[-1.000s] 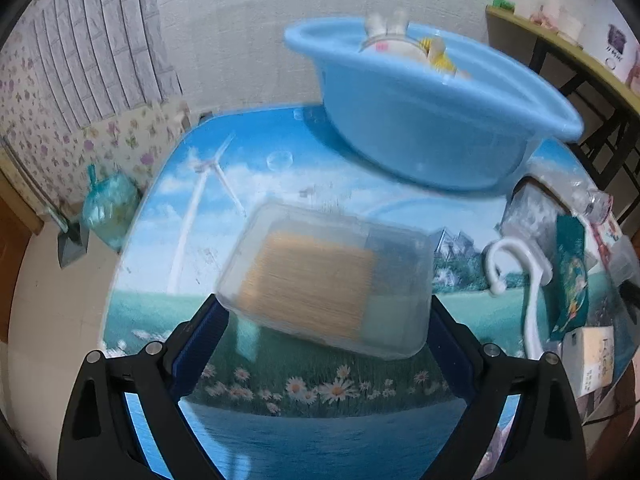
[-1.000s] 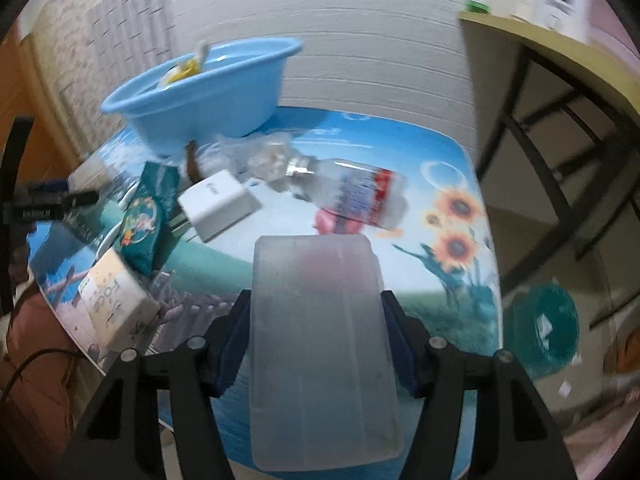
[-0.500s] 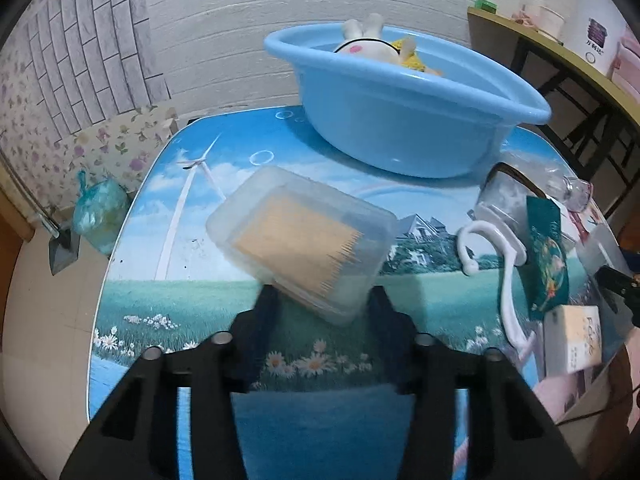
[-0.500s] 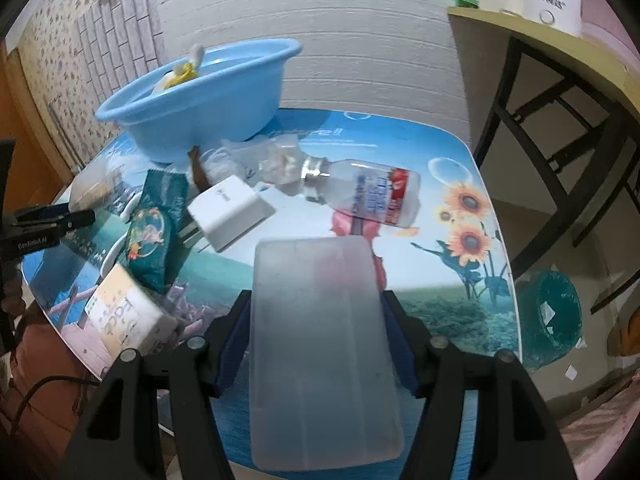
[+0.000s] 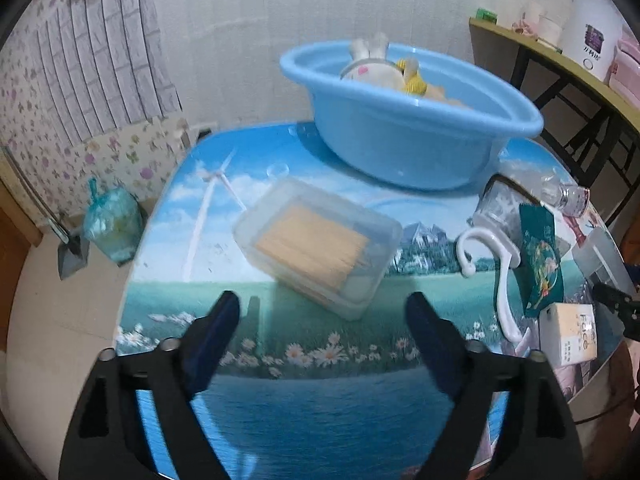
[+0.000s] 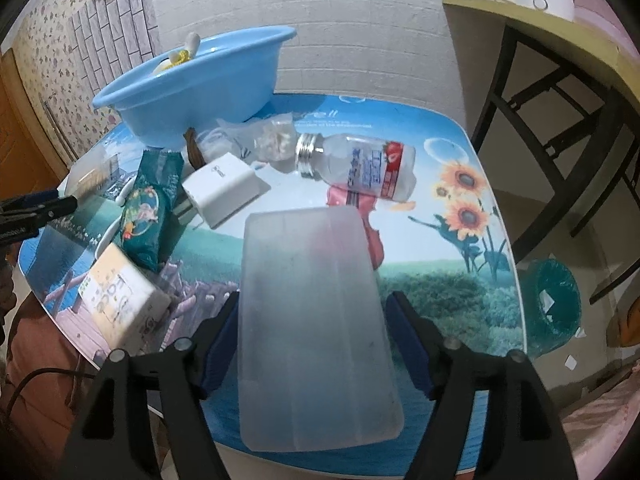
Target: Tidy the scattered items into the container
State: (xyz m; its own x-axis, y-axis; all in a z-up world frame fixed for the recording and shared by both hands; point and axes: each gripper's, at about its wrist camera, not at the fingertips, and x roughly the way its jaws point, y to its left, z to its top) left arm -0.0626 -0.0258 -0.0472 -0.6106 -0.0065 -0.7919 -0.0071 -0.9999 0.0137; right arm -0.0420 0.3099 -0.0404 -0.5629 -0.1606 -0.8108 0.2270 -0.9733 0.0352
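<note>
Risk: your left hand-held gripper (image 5: 320, 320) has just spread wide and grips nothing; the toothpick box (image 5: 316, 244) lies skewed on the desk (image 5: 304, 412) ahead of the fingertips, short of the basin (image 5: 404, 120). Close off-square and it may slip away. Right hand-held gripper (image 6: 312, 336): jaws just easing apart, frosted case (image 6: 316, 320) between them, barely pinched; it could drop. Both point steeply down.
</note>
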